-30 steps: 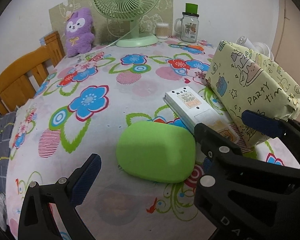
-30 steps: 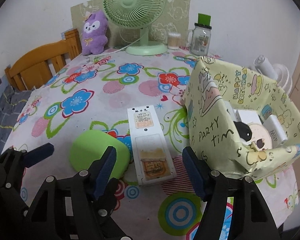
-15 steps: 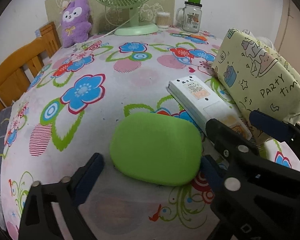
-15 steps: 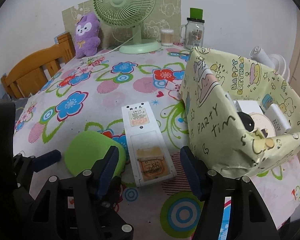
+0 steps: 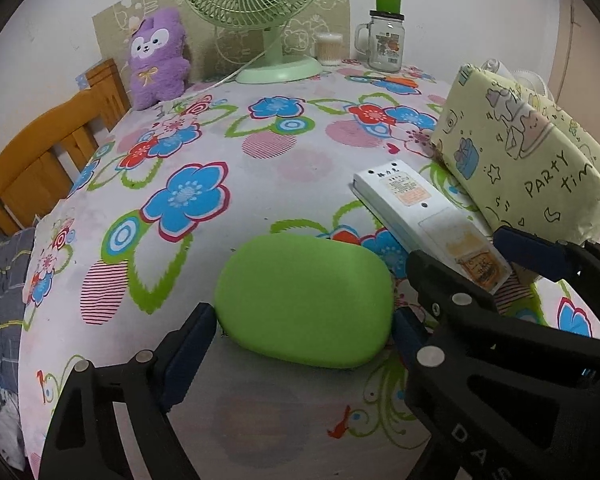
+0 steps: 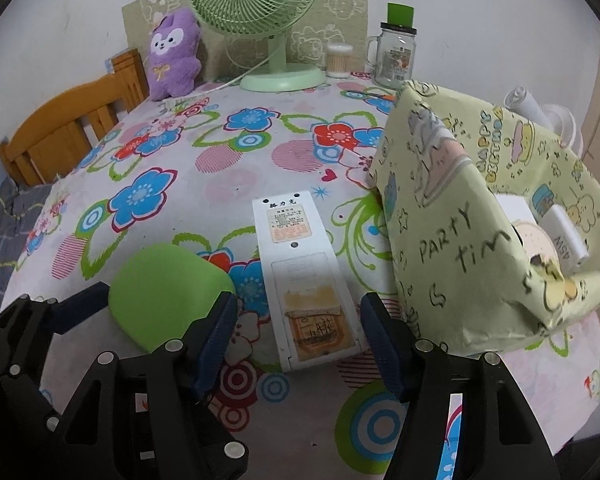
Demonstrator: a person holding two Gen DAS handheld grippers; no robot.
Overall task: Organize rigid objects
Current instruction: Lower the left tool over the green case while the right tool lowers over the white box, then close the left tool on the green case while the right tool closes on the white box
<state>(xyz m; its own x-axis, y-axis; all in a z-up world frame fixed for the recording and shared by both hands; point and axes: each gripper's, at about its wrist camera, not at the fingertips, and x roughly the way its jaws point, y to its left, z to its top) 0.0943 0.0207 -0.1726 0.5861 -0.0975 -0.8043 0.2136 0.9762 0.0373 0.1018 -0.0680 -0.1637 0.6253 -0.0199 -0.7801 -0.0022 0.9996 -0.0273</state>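
Left claw (image 5: pixel 302 330) closing around green case (image 5: pixel 304 300) on bench (image 5: pixel 260 168), pads at its ends, contact unclear. Right claw (image 6: pixel 296 330) spread astride white remote (image 6: pixel 306 276) beside paper bag (image 6: pixel 460 240). Case smooth, rounded, likely light, slippery; grip mid-sides.

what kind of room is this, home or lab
Most likely a home, probably a dining or living corner: a flowered tablecloth on the table, a purple plush toy, a green desk fan and a wooden chair beside it.
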